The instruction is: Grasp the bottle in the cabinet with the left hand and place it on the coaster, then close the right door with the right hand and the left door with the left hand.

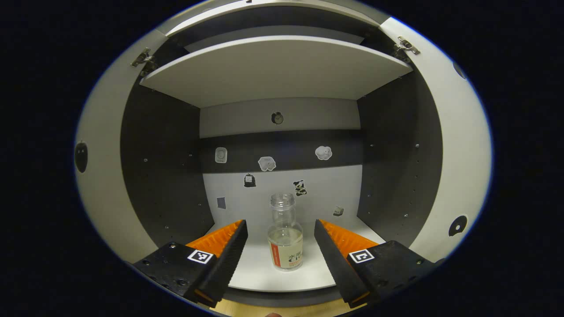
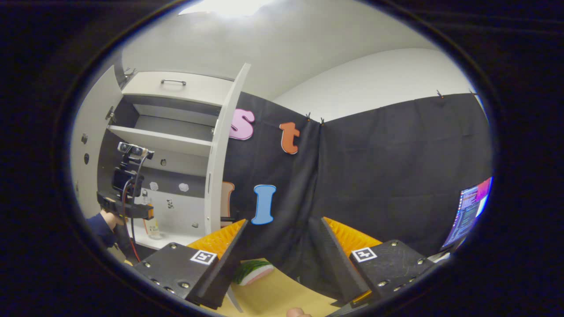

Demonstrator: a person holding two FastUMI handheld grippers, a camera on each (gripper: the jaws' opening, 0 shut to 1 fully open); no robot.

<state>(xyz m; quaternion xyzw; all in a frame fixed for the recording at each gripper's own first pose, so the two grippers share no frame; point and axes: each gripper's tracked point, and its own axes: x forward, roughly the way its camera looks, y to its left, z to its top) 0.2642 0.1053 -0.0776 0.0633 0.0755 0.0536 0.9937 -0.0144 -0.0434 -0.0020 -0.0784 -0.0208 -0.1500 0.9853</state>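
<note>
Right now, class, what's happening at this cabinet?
A person holds a claw in each hand. The left claw is open, lined up on the bottle standing on the cabinet's lower shelf, not yet gripping it. Both doors are open. The right claw waits open, off beside the right door.

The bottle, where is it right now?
In the left gripper view the bottle stands upright on the cabinet's bottom shelf, centred between the open left tongs, untouched.

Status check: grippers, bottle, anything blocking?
Left gripper open, lined up on bottle, not gripping. Right gripper open, idle. Both cabinet doors open. Path clear.
</note>
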